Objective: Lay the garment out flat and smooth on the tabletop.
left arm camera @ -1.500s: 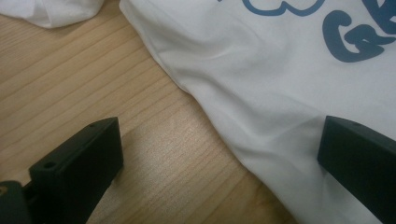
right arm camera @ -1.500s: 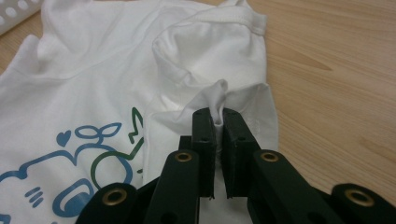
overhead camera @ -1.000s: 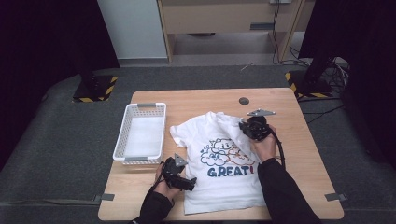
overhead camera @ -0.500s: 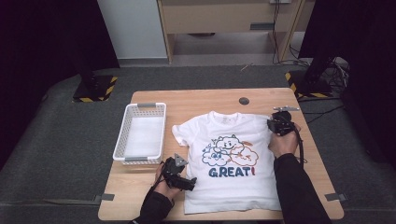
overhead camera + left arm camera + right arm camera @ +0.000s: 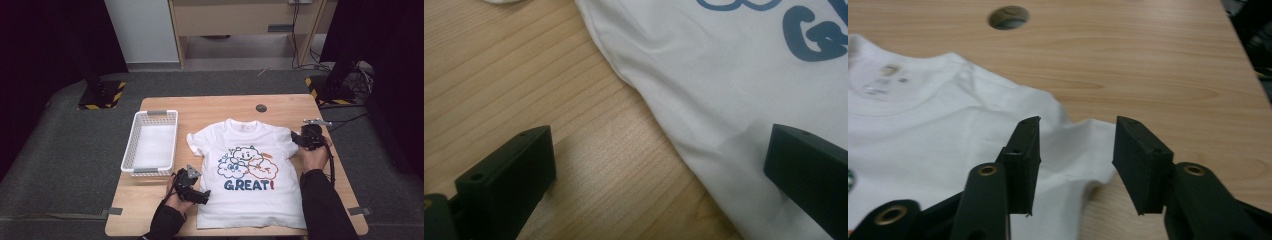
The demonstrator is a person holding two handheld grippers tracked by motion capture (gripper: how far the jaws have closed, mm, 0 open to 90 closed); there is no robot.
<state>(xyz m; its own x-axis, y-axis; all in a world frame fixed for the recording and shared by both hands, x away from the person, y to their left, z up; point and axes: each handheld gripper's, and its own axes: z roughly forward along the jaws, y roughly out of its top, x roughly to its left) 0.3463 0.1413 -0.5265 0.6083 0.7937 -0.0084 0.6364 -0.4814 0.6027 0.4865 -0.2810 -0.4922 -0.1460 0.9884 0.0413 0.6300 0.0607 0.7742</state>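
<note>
The right gripper has just been opening, its fingers parted over the sleeve of the white shirt, not pressing it. A round hole sits near the bench's far edge.

My right gripper has swung out from the T-shirt chest to its sleeve, dragging that sleeve flat, and my jaws have just been opening, the cloth lying loose between them.
</note>
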